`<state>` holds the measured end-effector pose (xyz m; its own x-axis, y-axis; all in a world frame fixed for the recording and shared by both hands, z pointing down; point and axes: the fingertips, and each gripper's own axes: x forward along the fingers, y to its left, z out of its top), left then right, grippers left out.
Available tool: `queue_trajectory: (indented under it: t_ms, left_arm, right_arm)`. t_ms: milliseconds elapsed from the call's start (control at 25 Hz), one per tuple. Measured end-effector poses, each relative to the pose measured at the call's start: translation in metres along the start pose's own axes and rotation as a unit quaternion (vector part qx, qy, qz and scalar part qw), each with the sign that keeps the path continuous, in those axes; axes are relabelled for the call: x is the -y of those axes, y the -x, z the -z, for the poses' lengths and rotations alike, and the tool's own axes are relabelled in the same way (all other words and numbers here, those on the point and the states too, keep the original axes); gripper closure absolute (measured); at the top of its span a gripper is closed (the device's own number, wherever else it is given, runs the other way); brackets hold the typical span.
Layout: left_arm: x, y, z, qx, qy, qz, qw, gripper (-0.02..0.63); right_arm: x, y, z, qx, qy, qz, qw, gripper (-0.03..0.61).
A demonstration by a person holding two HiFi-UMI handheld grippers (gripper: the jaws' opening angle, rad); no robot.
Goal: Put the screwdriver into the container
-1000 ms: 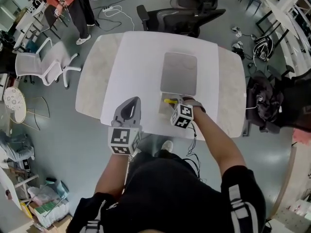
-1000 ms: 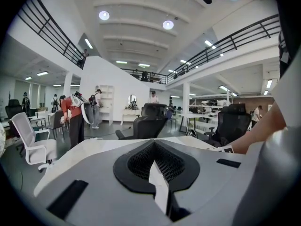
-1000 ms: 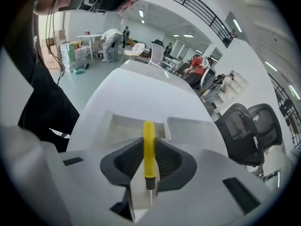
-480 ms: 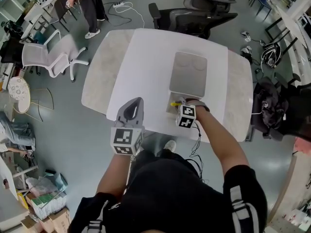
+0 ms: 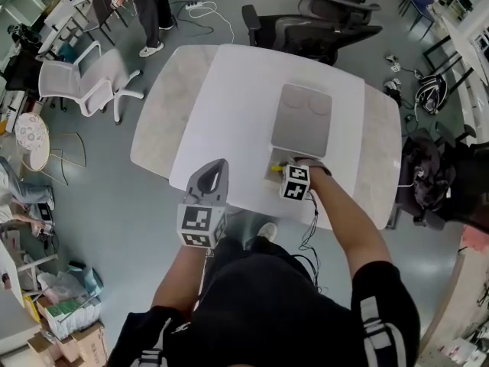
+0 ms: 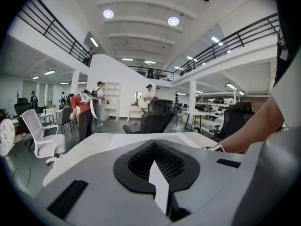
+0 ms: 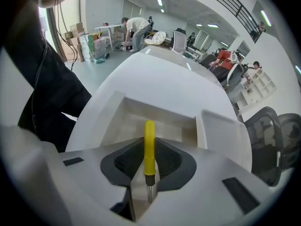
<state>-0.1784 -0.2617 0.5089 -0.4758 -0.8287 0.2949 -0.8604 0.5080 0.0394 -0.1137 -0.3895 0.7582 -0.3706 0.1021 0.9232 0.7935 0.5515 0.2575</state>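
Head view looked steeply down on the table. Both gripper views faced level across it, the right close to the container.

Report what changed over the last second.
Almost nothing. The right hand-held gripper stays shut on the yellow screwdriver, held at the open container; nothing grasped or released. The left hand-held gripper stays shut and empty near the table edge. Only the head view's framing shifted.

Grey floor, white table, black office chairs, white chair.
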Motion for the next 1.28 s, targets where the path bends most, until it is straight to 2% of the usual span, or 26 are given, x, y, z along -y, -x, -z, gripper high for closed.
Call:
queue_trajectory:
  t_ms: [360,480,680,840,960,1080,1160,1280]
  left_arm:
    - [-0.002,0.004,0.014,-0.015,0.000,-0.006,0.9999,0.607]
    - [-0.001,0.003,0.017,-0.017,0.001,-0.005,0.9998,0.607]
    - [0.003,0.000,0.016,-0.018,-0.004,0.006,0.9998,0.607]
    - [0.008,-0.005,0.014,-0.019,-0.005,0.016,0.9997,0.607]
    - [0.016,-0.011,0.004,-0.007,-0.010,0.034,0.9994,0.607]
    - [0.022,-0.015,-0.006,0.003,-0.016,0.052,0.9985,0.607]
    - [0.023,-0.018,-0.011,0.008,-0.019,0.063,0.9978,0.607]
    - [0.026,-0.024,-0.022,0.016,-0.025,0.082,0.9962,0.607]
  right_arm:
    - [-0.001,-0.008,0.000,0.010,-0.023,-0.014,1.000,0.509]
    - [0.002,-0.002,-0.004,0.023,-0.037,-0.011,0.999,0.485]
    - [0.011,0.018,-0.010,0.050,-0.065,0.009,0.997,0.465]
    - [0.026,0.053,-0.020,0.106,-0.111,0.047,0.987,0.468]
    - [0.039,0.091,-0.029,0.165,-0.171,0.089,0.967,0.533]
    - [0.049,0.129,-0.035,0.225,-0.230,0.137,0.937,0.557]
    - [0.055,0.158,-0.041,0.268,-0.267,0.177,0.909,0.565]
    - [0.066,0.205,-0.047,0.321,-0.317,0.242,0.859,0.566]
